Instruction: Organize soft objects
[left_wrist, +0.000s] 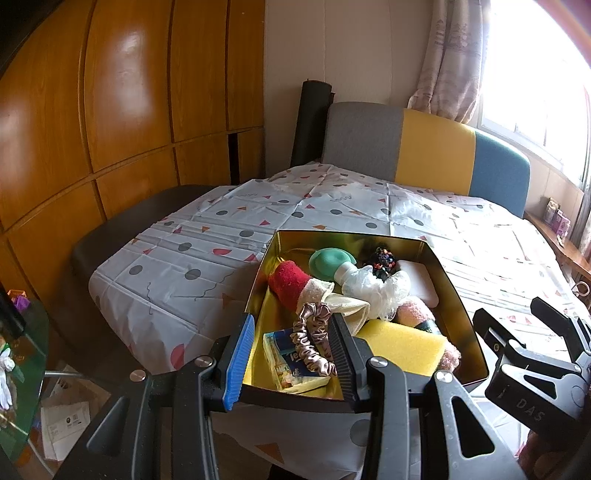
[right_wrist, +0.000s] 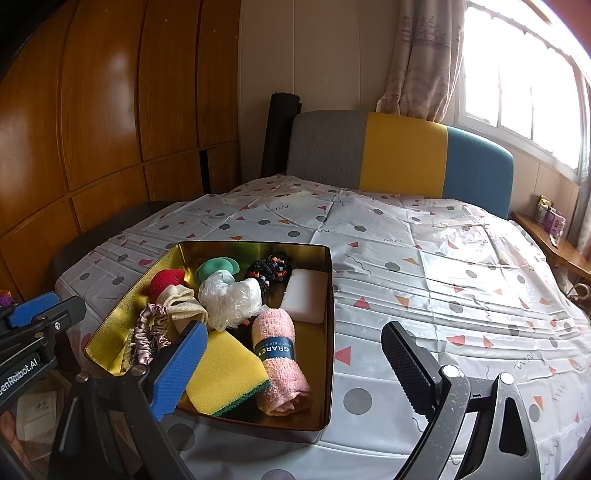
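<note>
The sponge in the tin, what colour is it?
Yellow, with a green scouring layer underneath. The sponge shows best in the right wrist view.

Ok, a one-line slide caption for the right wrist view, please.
Right gripper open above a gold tin on the bed, packed with a yellow sponge, pink towel roll and white soap.
</note>
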